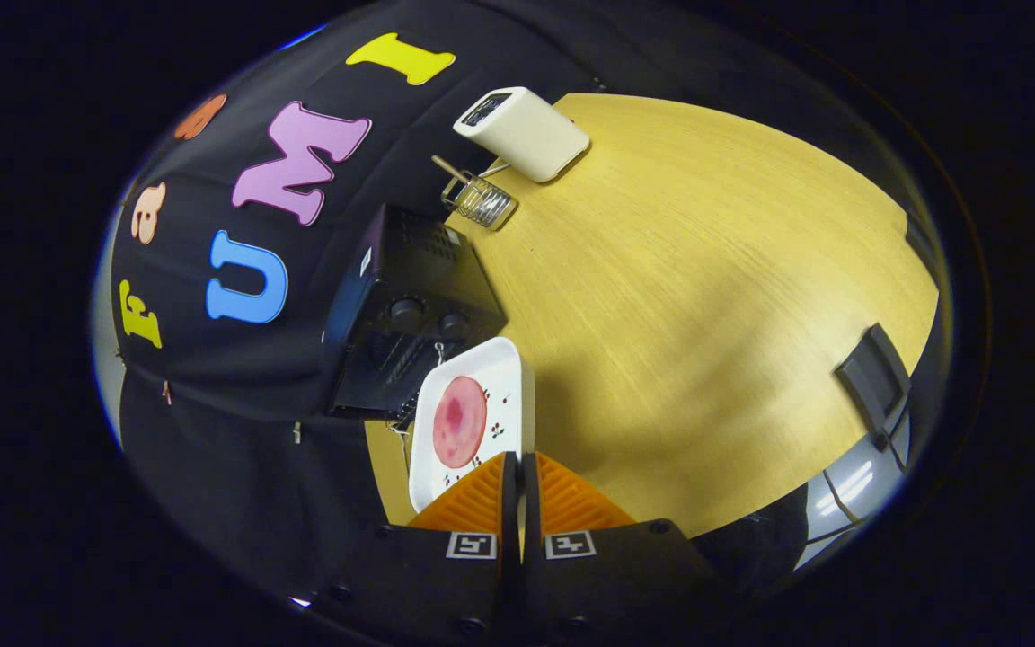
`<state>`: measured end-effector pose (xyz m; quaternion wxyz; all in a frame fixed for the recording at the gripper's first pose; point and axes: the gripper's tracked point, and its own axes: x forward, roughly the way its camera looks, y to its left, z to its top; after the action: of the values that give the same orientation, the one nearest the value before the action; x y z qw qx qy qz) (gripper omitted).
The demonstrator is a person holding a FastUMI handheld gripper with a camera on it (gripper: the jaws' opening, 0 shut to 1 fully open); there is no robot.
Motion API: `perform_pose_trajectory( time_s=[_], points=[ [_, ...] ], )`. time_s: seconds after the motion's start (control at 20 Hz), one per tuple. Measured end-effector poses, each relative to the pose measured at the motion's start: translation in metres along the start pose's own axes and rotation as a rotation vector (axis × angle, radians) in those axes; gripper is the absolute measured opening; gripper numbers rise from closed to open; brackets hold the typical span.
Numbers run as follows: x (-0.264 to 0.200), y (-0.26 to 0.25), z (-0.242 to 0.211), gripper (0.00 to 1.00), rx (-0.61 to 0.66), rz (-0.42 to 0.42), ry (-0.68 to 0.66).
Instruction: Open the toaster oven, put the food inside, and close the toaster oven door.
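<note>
Plate (473,422) pinched at its near rim by gripper (517,467), both orange fingers (473,499) pressed together on the thin white edge, barely a slit left between them. Carries 1 round pink slice of food (459,421), lying flat near the plate's middle, slightly toward the oven side. Held clear of the table (706,296), tilted on edge in the rolled view, so true level hard to judge.

Oven (401,323) just beyond the plate's far edge, black, standing at the table's back edge against the cloth wall, 2 knobs (428,316) showing on its front. Mouth seems open, rack bars visible inside and the plate's far corner already at or over the threshold; door itself cannot be made out clearly.

Key relation: oven lies straight ahead along the fingers, plate between jaws and opening. Plate roughly square with a slightly longer axis running from the fingers toward the oven, so its far edge leads. Probable next move, a straight push forward along that axis, plate kept flat so the slice does not slide.

Further along the back edge, a small wire rack (480,199), then a white toaster (522,133) near the far corner. Dark pad (872,377) at the opposite edge, well apart.
</note>
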<state>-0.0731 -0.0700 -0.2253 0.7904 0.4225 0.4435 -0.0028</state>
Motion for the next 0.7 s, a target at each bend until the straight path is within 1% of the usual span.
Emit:
perform_pose_trajectory(
  time_s=[0.2,0.45,0.7],
  points=[
    [0.015,0.037,-0.031,0.05,-0.028,0.046,0.031],
    [0.056,0.09,-0.056,0.05,-0.04,0.104,0.021],
    [0.111,0.115,-0.049,0.05,-0.06,0.083,-0.037]
  ],
)
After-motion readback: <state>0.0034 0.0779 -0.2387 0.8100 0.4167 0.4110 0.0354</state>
